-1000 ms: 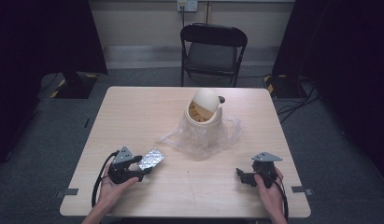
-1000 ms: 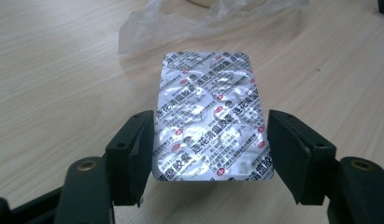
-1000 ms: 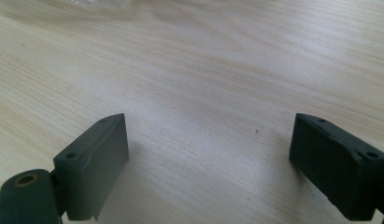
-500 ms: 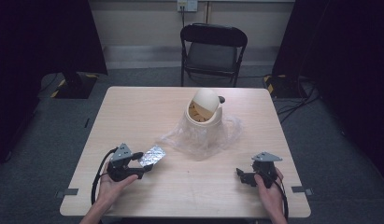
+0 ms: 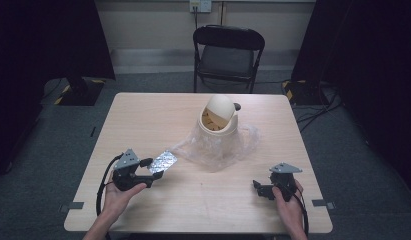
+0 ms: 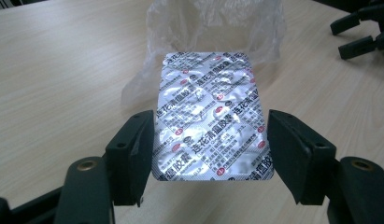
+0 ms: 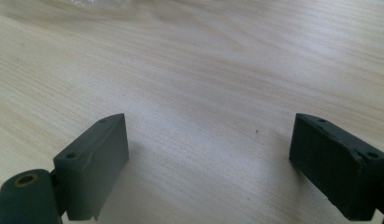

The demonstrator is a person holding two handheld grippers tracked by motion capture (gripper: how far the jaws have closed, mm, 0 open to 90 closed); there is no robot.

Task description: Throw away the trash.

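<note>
High view: a light wooden tabletop (image 5: 158, 120) seen from above, with a black folding chair (image 5: 228, 55) behind its far edge. Near the middle stands a small beige swing-lid bin (image 5: 219, 116), rising out of a crumpled clear plastic bag (image 5: 213, 147) spread around its base. At the near left, a person's left hand grips the left hand-held gripper (image 5: 152, 170), which is clenched on a silver foil blister pack of pills (image 5: 162, 162). The pack sticks out toward the bag and sits just beside its near-left edge. At the near right, the right hand holds the right hand-held gripper (image 5: 256, 188) low over bare wood, well apart from the bag.

Left gripper view: the two black jaws press on the long edges of the blister pack (image 6: 210, 114), which bears red and black printed characters. It lies roughly level above the wood, its far end toward the plastic bag (image 6: 213, 28). The other gripper's black jaws show at the top right.

Right gripper view: the right hand-held gripper (image 7: 208, 163) is released, its jaws spread wide with nothing between them, over plain wood grain (image 7: 203, 70).
</note>
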